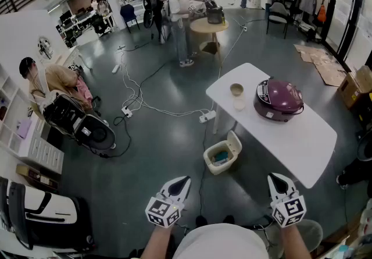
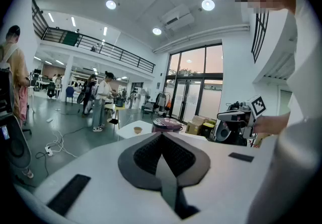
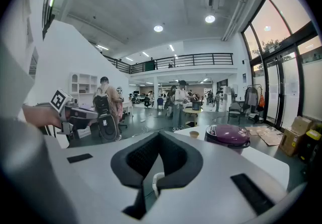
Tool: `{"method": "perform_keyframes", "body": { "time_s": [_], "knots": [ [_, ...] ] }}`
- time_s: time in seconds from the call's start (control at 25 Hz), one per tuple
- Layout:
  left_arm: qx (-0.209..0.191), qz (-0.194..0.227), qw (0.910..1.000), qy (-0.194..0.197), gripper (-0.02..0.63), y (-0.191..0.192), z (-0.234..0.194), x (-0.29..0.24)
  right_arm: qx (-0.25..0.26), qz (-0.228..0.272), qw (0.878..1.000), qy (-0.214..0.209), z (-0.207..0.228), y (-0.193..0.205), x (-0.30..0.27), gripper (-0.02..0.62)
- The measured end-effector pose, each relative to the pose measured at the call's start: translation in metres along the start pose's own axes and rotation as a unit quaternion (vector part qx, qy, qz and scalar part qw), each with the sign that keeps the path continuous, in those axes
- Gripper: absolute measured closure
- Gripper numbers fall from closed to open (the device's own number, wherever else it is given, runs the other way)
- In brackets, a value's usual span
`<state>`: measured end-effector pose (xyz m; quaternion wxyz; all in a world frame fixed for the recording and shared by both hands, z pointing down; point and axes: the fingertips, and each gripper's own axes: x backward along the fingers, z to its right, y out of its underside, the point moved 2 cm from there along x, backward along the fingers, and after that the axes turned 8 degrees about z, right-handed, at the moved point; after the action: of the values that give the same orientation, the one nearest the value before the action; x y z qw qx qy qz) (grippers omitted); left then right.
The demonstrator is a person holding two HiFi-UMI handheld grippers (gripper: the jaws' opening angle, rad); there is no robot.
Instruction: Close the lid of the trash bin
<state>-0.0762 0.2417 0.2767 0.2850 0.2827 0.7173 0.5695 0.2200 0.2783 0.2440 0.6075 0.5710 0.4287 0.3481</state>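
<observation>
A small white trash bin (image 1: 220, 157) stands on the grey floor by the near-left side of the white table (image 1: 302, 141). Its lid (image 1: 234, 142) stands raised at the back, and the inside shows something blue-green. In the head view both grippers are low in the picture, short of the bin and apart from it. My left gripper (image 1: 183, 181) is below and to the left of the bin, my right gripper (image 1: 274, 177) below and to its right. Both are shut with nothing between the jaws, as the left gripper (image 2: 162, 135) and the right gripper (image 3: 159, 135) show in their own views.
A purple rice cooker (image 1: 279, 99) and a small bowl (image 1: 236, 89) sit on the table. A power strip (image 1: 207, 116) and cables (image 1: 139, 98) lie on the floor beyond the bin. A black bag (image 1: 78, 124) is at the left. People stand at a round table (image 1: 209, 25) farther off.
</observation>
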Motion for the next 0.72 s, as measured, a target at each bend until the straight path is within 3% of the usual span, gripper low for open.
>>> {"method": "perform_keyframes", "body": {
  "time_s": [0.72],
  "knots": [
    [0.005, -0.008, 0.9999, 0.009, 0.594, 0.0080, 0.0056, 0.0066, -0.005, 0.004, 1.000, 0.010, -0.0091, 0.0009, 0.0007, 0.583]
  ]
}}
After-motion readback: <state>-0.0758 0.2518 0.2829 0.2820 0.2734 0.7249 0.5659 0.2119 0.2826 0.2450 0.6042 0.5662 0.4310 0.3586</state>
